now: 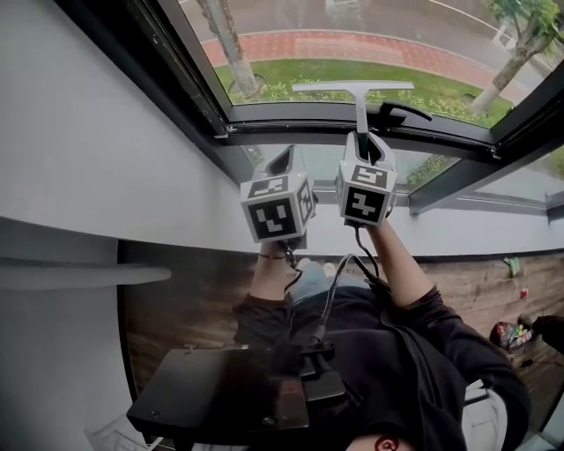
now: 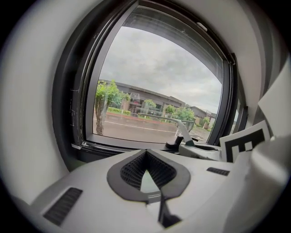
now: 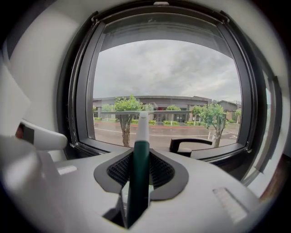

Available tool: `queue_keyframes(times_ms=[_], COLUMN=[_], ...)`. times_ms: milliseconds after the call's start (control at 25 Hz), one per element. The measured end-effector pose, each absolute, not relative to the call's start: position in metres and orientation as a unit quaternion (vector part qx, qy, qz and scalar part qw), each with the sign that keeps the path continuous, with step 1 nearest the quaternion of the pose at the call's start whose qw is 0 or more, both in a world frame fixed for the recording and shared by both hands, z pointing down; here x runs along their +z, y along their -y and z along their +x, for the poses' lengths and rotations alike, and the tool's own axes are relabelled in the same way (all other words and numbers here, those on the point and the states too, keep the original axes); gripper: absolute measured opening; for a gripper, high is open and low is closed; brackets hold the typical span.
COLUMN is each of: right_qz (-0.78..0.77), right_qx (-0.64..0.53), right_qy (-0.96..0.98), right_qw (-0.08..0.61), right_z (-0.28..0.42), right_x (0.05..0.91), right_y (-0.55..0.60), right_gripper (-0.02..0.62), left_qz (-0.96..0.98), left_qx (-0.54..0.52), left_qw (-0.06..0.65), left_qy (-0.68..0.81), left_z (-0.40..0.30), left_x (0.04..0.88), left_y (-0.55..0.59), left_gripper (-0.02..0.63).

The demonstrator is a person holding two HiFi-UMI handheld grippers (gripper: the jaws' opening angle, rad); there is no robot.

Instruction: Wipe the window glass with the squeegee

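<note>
The squeegee [image 1: 356, 88] has a white blade and a green handle [image 3: 140, 169]. Its blade lies flat against the window glass [image 1: 291, 26], low on the pane just above the dark bottom frame. My right gripper [image 1: 364, 148] is shut on the handle and points up at the pane. The blade shows as a thin horizontal bar [image 3: 136, 112] across the glass [image 3: 168, 73]. My left gripper [image 1: 283, 161] hovers just left of the right one, shut with nothing in it [image 2: 146, 176]. From the left gripper view the squeegee [image 2: 183, 129] appears off to the right.
A black window handle [image 1: 403, 112] sticks out of the bottom frame right of the squeegee and also shows as a black lever [image 3: 189, 144]. A white wall [image 1: 97, 132] flanks the window on the left. A black flat case [image 1: 220, 396] sits below me. Small items [image 1: 511, 333] lie on the wooden floor.
</note>
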State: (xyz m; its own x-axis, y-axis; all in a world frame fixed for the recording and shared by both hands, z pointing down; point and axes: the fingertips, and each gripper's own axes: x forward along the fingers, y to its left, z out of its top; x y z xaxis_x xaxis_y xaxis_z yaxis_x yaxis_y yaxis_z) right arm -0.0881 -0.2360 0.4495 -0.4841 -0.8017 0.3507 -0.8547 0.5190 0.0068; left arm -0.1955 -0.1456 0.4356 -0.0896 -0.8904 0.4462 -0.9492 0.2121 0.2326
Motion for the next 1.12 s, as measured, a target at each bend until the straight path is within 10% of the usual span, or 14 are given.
queue_keyframes(times_ms=[1120], right_qz=[0.514], right_qx=[-0.111], right_qy=[0.838], right_qw=[-0.142], right_z=[-0.204], right_x=[0.071], right_y=[0.218], right_gripper=[0.087], left_qz=[0.723], left_qx=[-0.001], left_qw=[0.099], left_qy=[0.684], left_z=[-0.271], left_x=[0.273], left_y=[0.145], left_gripper=[-0.002])
